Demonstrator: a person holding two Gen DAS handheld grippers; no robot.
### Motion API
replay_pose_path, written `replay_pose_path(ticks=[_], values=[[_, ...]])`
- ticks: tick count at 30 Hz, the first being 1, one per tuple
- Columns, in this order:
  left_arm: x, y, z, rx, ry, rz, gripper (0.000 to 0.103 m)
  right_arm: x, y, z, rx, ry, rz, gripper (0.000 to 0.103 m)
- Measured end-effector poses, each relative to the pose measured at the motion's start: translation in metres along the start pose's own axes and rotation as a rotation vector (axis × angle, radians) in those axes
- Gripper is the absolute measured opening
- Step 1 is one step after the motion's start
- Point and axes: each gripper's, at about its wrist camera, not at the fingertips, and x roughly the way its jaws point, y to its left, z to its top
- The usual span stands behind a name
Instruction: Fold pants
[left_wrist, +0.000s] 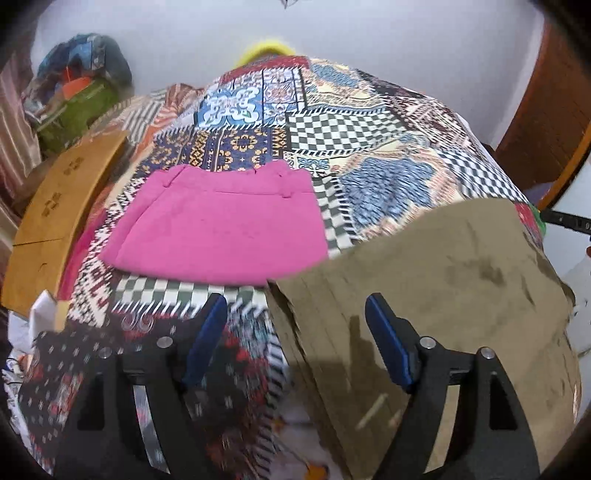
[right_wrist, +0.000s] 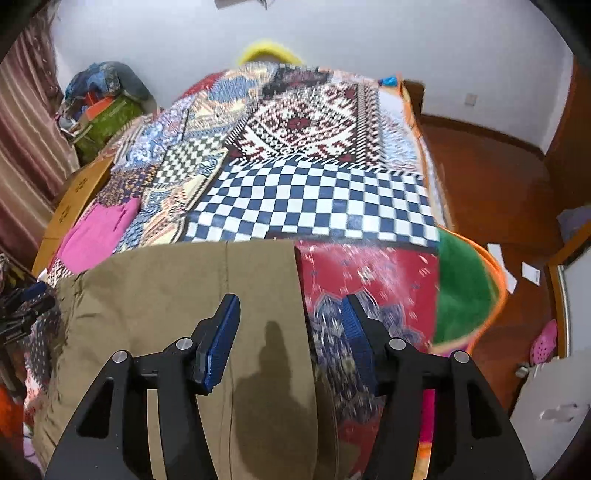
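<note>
Khaki pants (right_wrist: 184, 295) lay on the patchwork bed cover (right_wrist: 314, 206), long axis toward frame bottom; right hand-held gripper (right_wrist: 291, 332) straddled their right edge, open, empty; left hand-held gripper (left_wrist: 295, 325) likewise open.

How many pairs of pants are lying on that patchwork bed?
2. The folded bright pink pants lie further back on the left side of the bed. The olive-khaki cotton pants lie spread at the near edge. Others may be hidden in the clothes pile by the wall.
</note>
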Motion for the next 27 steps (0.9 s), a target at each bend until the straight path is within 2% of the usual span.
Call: replay_pose_path(ticks=[3, 6, 9, 11, 13, 14, 15, 16, 17, 18, 21, 24, 27], values=[[0.025, 0.006, 0.007, -0.016, 0.053, -0.05, 0.078, 0.024, 0.001, 0.015, -0.022, 0.049, -0.012, 0.053], [0.045, 0.004, 0.007, -0.014, 0.096, -0.104, 0.078, 0.049, -0.003, 0.024, -0.001, 0.106, 0.031, 0.053], [0.053, -0.004, 0.006, 0.009, 0.094, -0.127, 0.078, 0.06, 0.003, 0.023, -0.021, 0.116, 0.051, 0.056], [0.054, -0.008, 0.006, 0.015, 0.096, -0.145, 0.078, 0.062, 0.011, 0.021, -0.059, 0.11, 0.034, 0.053], [0.054, -0.012, 0.005, 0.029, 0.084, -0.131, 0.078, 0.061, 0.022, 0.018, -0.099, 0.107, 0.05, 0.029], [0.053, -0.013, 0.005, 0.035, 0.078, -0.125, 0.076, 0.06, 0.026, 0.017, -0.109, 0.098, 0.012, 0.026], [0.053, -0.013, 0.006, 0.035, 0.074, -0.119, 0.07, 0.059, 0.029, 0.016, -0.119, 0.096, 0.006, 0.017], [0.052, -0.013, 0.006, 0.031, 0.074, -0.119, 0.068, 0.058, 0.031, 0.016, -0.124, 0.095, 0.004, 0.013], [0.049, -0.012, 0.007, 0.021, 0.071, -0.122, 0.063, 0.055, 0.033, 0.015, -0.126, 0.089, -0.007, 0.013], [0.046, -0.01, 0.007, 0.015, 0.061, -0.12, 0.053, 0.051, 0.035, 0.014, -0.126, 0.08, -0.009, 0.011], [0.036, -0.009, 0.011, 0.016, 0.041, -0.124, 0.043, 0.036, 0.042, 0.015, -0.138, 0.029, -0.034, 0.008], [0.026, -0.013, 0.011, 0.043, 0.018, -0.099, 0.037, 0.014, 0.05, 0.022, -0.161, -0.058, -0.059, 0.007], [0.011, -0.014, 0.013, 0.052, -0.034, -0.084, 0.037, -0.005, 0.061, 0.038, -0.17, -0.138, -0.055, 0.007]])
